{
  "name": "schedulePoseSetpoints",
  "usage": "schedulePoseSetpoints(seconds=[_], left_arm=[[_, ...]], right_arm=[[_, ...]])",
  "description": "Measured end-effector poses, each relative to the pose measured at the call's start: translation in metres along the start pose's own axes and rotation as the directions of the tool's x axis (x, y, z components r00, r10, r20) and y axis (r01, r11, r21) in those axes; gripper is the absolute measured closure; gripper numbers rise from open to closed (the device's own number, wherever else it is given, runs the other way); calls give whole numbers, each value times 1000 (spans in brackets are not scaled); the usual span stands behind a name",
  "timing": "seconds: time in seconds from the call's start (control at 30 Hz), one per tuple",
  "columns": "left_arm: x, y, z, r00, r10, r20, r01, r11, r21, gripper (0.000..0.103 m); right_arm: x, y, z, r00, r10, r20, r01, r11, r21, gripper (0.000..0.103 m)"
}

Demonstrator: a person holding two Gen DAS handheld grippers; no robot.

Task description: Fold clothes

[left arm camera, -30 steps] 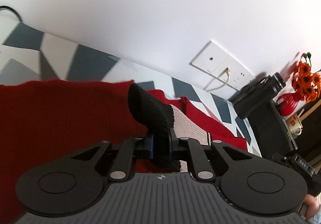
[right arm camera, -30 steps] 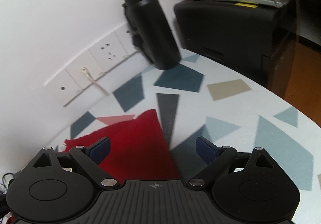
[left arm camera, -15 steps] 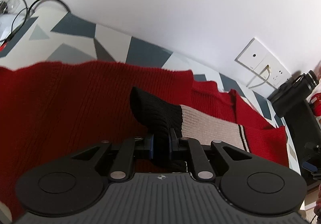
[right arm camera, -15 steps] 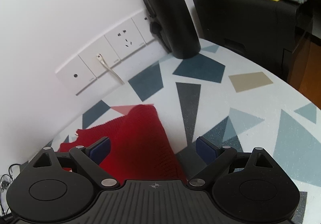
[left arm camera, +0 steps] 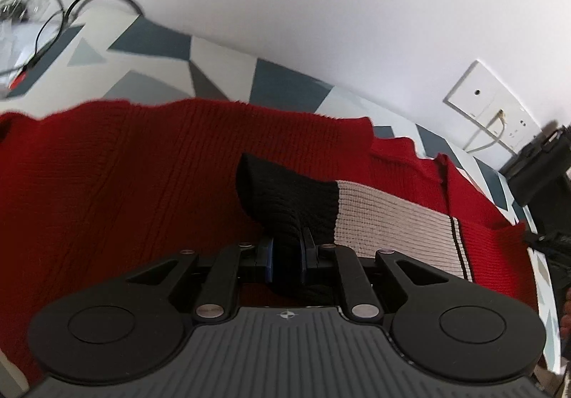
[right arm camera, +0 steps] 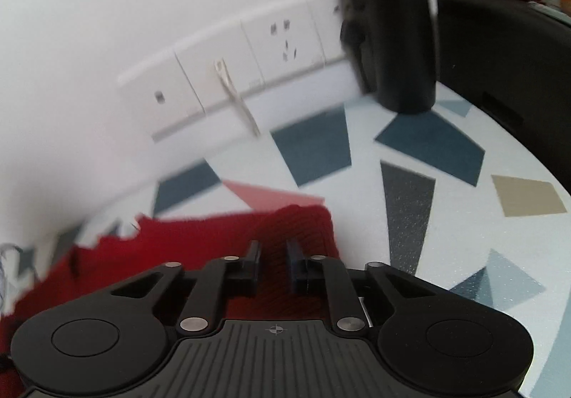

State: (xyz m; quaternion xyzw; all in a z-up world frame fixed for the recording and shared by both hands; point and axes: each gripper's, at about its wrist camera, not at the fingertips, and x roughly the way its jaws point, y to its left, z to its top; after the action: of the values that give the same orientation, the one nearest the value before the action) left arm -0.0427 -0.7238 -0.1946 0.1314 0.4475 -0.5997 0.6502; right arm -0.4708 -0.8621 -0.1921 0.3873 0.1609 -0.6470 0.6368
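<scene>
White wall with a row of socket plates [right arm camera: 246, 76] backs a pale tabletop [right arm camera: 446, 219] printed with grey-blue triangles, and no lettering can be read on any of it, nor on the black bottle [right arm camera: 392, 23] at the upper right. Across the left view's middle lies the red knit sweater [left arm camera: 125, 184], its black cuff [left arm camera: 285, 198] clamped in the left gripper [left arm camera: 287, 248]. Low in the right view, the right gripper [right arm camera: 273, 262] is closing, its pads over the sweater's red corner with a narrow gap showing.

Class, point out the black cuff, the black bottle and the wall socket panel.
black cuff [left arm camera: 285, 184], left wrist view, on its knit face.
black bottle [right arm camera: 399, 41], right wrist view, mid body.
wall socket panel [right arm camera: 282, 41], right wrist view, middle plate.
</scene>
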Motion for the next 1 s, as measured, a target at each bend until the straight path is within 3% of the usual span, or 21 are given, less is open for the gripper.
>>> schedulePoseSetpoints(seconds=[0.3, 0.47, 0.53, 0.57, 0.6, 0.63, 0.7, 0.77, 0.87, 0.9, 1.0], left_arm=[[-5, 9, -13, 1000, -14, -3, 14, 997, -81, 89], [-6, 12, -12, 1000, -29, -10, 27, 992, -121, 84], [-9, 12, -10, 999, -39, -25, 35, 990, -138, 67], [-13, 11, -10, 999, -34, -27, 30, 991, -134, 58], [-21, 10, -10, 1000, -13, -14, 11, 993, -115, 35], [-29, 9, -10, 1000, 8, 0, -8, 995, -95, 24], [-47, 10, -13, 999, 26, 33, -24, 998, -53, 24], [-63, 18, -15, 998, 59, 16, -58, 996, -61, 23], [-91, 43, -28, 995, 91, 46, -84, 986, -146, 17], [-100, 53, -34, 993, 103, 60, -91, 980, -177, 16], [-109, 82, -48, 984, 163, 70, -140, 957, -254, 17]], right_arm=[[33, 9, -1, 997, -72, -6, 71, 992, -108, 89], [34, 5, -1, 999, -53, -4, 53, 998, -46, 87], [31, 1, 1, 1000, -9, 0, 9, 1000, 17, 72], [28, 1, 1, 1000, 21, 1, -21, 999, 47, 50], [21, 8, 1, 999, 33, 11, -33, 998, 47, 32], [13, 15, 1, 999, 41, 22, -41, 998, 40, 26], [-7, 36, -2, 998, 51, 40, -50, 999, -13, 17], [-25, 54, -9, 992, 118, 35, -116, 992, -41, 17], [-41, 75, -24, 978, 210, -5, -210, 975, -68, 10], [-42, 83, -30, 975, 221, -26, -222, 971, -89, 6], [-39, 101, -49, 975, 202, -89, -214, 966, -148, 8]])
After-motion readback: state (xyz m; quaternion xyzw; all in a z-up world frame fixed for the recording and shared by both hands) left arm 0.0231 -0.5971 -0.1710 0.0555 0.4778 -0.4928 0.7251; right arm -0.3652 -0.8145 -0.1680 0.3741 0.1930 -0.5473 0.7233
